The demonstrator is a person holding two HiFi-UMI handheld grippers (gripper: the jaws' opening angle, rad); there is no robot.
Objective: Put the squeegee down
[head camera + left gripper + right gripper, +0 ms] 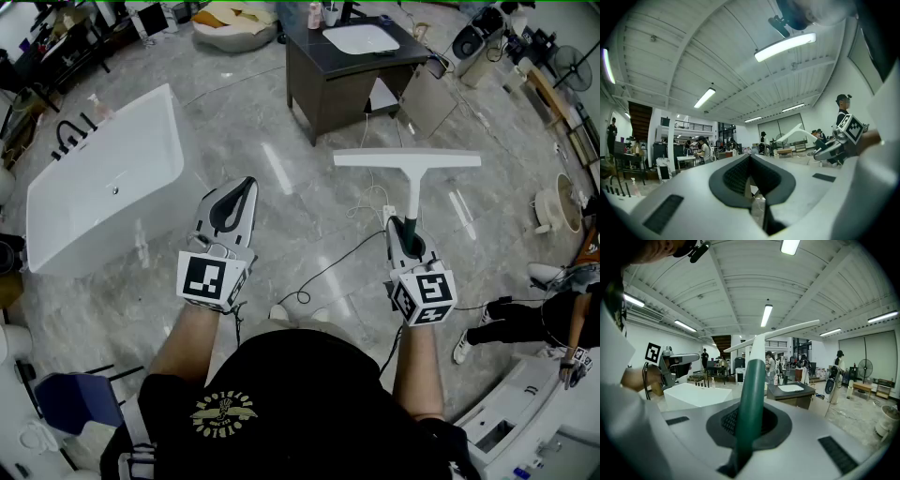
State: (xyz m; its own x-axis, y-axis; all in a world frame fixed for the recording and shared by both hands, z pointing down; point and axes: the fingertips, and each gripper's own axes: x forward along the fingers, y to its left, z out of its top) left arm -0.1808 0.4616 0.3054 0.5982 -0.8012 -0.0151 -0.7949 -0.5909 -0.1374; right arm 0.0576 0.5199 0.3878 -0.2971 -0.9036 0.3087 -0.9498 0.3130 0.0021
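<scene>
Squeegee (408, 159) held out above the grey marble floor (281, 131), clamped in the right gripper (410, 234).
It looks light and stiff, with a wide white blade bar on a thin shaft. The weight therefore sits far from the grip, and it may twist as it comes down. The right jaws are closed on the dark green handle (750, 394), the sensible place to hold it (smooth plastic could slip in the pads). The room is a large open workshop hall with a polished stone floor, hard and probably slick. A white bathtub (103, 187) stands to the left, a dark vanity cabinet (352, 80) is further ahead, and cables (328, 272) trail underfoot. The left gripper (236, 199) has its jaws together on nothing.
</scene>
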